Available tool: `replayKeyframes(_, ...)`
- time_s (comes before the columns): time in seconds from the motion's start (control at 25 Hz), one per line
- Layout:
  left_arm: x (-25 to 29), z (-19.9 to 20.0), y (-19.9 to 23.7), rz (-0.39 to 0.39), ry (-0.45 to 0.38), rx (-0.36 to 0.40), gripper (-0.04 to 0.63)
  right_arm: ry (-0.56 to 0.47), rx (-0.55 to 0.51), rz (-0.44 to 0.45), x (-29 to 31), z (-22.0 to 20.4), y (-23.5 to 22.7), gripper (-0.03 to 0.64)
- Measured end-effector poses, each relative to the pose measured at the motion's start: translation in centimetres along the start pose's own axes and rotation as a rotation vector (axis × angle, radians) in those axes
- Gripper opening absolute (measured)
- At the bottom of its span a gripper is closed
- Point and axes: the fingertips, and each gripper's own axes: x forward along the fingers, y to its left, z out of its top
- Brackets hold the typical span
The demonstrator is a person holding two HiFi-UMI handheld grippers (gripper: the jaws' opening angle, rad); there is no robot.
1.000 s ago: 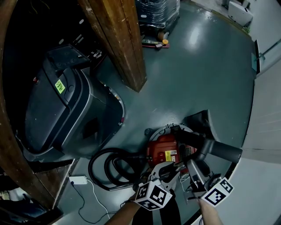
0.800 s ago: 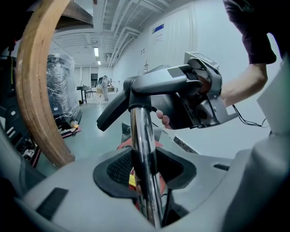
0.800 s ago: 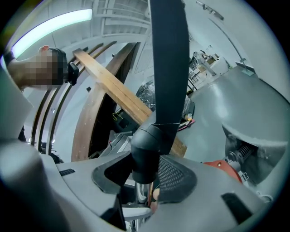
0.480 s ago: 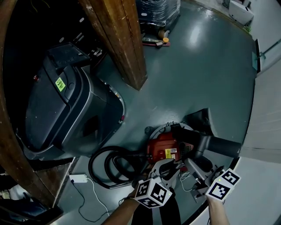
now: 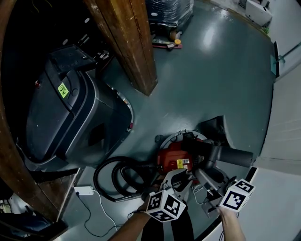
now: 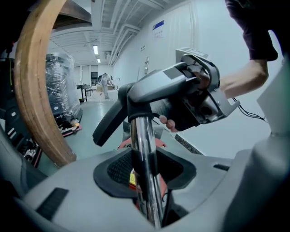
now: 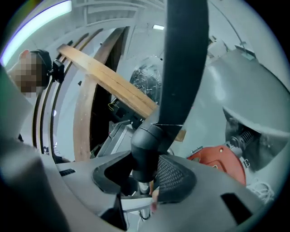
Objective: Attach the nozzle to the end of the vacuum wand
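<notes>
My left gripper (image 6: pixel 145 170) is shut on the chrome vacuum wand (image 6: pixel 146 149), which stands upright between its pads. A grey and black nozzle (image 6: pixel 167 86) sits over the wand's top end. The nozzle's dark collar (image 7: pixel 146 152) is clamped between the pads of my right gripper (image 7: pixel 145 174), and a bit of chrome wand (image 7: pixel 144 189) shows under it. In the head view both grippers, left (image 5: pixel 181 179) and right (image 5: pixel 207 181), meet low in the frame over the red vacuum canister (image 5: pixel 175 162). The nozzle (image 5: pixel 233 156) points right, and the black hose (image 5: pixel 117 179) lies coiled on the left.
A big grey floor machine (image 5: pixel 66 117) stands at the left beside a slanted wooden beam (image 5: pixel 131 47). A white power adapter (image 5: pixel 84 192) with its cable lies on the floor near the hose. Wrapped goods (image 5: pixel 169 14) stand at the back, and a white wall (image 5: pixel 282 122) runs along the right.
My right gripper has tilted a little with the nozzle, and the nozzle's far end has swung slightly up in the head view. The left gripper and the wand have stayed put.
</notes>
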Motion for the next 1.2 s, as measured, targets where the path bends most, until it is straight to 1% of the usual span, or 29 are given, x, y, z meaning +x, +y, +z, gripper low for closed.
replayKeyframes(0.04,0.2,0.3,0.0,-0.002,-0.003,0.001,0.152,0.018,-0.016,-0.002,0.2,-0.3,0.1,0.173)
replayKeyframes(0.08,0.3,0.6,0.2,-0.001,-0.012,-0.007,0.152,0.026,-0.054,-0.016,0.3,-0.6,0.3,0.173)
replayKeyframes(0.12,0.3,0.9,0.3,0.002,-0.022,-0.019,0.15,0.023,-0.091,-0.034,0.3,-0.7,0.6,0.173)
replayKeyframes(0.16,0.3,1.0,0.5,0.007,-0.031,-0.031,0.147,0.016,-0.104,-0.044,0.4,-0.8,0.7,0.173)
replayKeyframes(0.2,0.3,1.1,0.6,0.011,-0.036,-0.04,0.146,0.01,-0.085,-0.041,0.5,-0.8,0.6,0.173)
replayKeyframes(0.32,0.5,0.9,0.5,0.011,-0.029,-0.047,0.146,0.021,0.065,0.013,0.7,-1.2,-0.2,0.173)
replayKeyframes(0.36,0.5,0.7,0.5,0.01,-0.024,-0.048,0.146,0.03,0.065,0.014,0.8,-1.3,-0.2,0.173)
replayKeyframes(0.48,0.6,0.5,0.7,0.014,-0.02,-0.047,0.144,0.054,-0.06,-0.033,1.0,-1.5,0.1,0.173)
replayKeyframes(0.52,0.6,0.5,0.8,0.015,-0.019,-0.048,0.145,0.058,-0.069,-0.037,1.0,-1.6,0.1,0.173)
replayKeyframes(0.64,0.8,0.1,1.0,0.015,-0.001,-0.056,0.145,0.071,-0.01,-0.025,1.5,-1.9,-0.3,0.173)
replayKeyframes(0.8,1.2,-0.2,1.4,0.019,0.017,-0.058,0.144,0.078,-0.034,-0.041,2.0,-2.0,-0.6,0.173)
replayKeyframes(0.92,1.5,-0.4,1.6,0.01,0.02,-0.064,0.144,0.112,0.063,-0.008,2.4,-2.3,-1.2,0.173)
replayKeyframes(0.96,1.6,-0.6,1.6,0.008,0.021,-0.067,0.145,0.132,0.077,-0.003,2.5,-2.4,-1.4,0.173)
replayKeyframes(1.08,2.0,-0.8,1.8,0.007,0.013,-0.077,0.145,0.172,0.066,0.006,2.8,-2.4,-1.9,0.175)
replayKeyframes(1.2,2.9,-1.0,1.7,-0.002,0.009,-0.08,0.146,0.162,0.045,0.007,2.6,-2.3,-2.8,0.175)
